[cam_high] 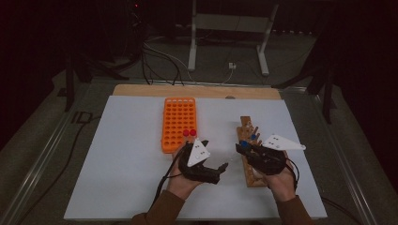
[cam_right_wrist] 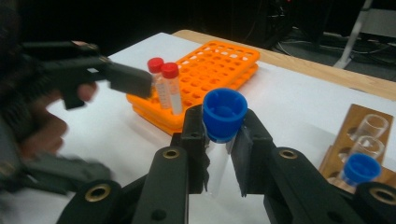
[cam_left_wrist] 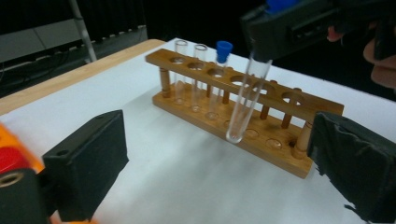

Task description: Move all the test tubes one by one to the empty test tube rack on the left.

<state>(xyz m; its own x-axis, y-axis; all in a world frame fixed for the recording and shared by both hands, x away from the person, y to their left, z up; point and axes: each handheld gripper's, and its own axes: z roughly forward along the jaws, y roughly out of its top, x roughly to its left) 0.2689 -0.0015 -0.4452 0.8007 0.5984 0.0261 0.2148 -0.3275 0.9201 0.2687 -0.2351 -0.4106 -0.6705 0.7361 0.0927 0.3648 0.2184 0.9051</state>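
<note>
My right gripper [cam_high: 244, 148] [cam_right_wrist: 223, 135] is shut on a clear test tube with a blue cap [cam_high: 244, 144] [cam_right_wrist: 224, 111]. It holds the tube upright over the wooden rack [cam_high: 245, 123] [cam_left_wrist: 275, 154]. In the left gripper view the tube [cam_left_wrist: 246, 98] hangs with its bottom just in front of the rack's upper board, beneath the right gripper [cam_left_wrist: 285, 28]. My left gripper [cam_high: 217, 155] [cam_left_wrist: 224, 168] stands open and empty on the white mat between the two racks, facing the wooden rack. Another blue-capped tube [cam_left_wrist: 223, 49] [cam_right_wrist: 360, 169] and two uncapped ones [cam_left_wrist: 189, 70] stand in the wooden rack.
An orange rack [cam_high: 178, 119] [cam_right_wrist: 219, 60] sits left of centre, with two red-capped tubes [cam_high: 189, 133] [cam_right_wrist: 164, 70] in its near right corner. The white mat [cam_high: 126, 154] covers the table. Cables and a metal stand [cam_high: 227, 28] lie beyond the far edge.
</note>
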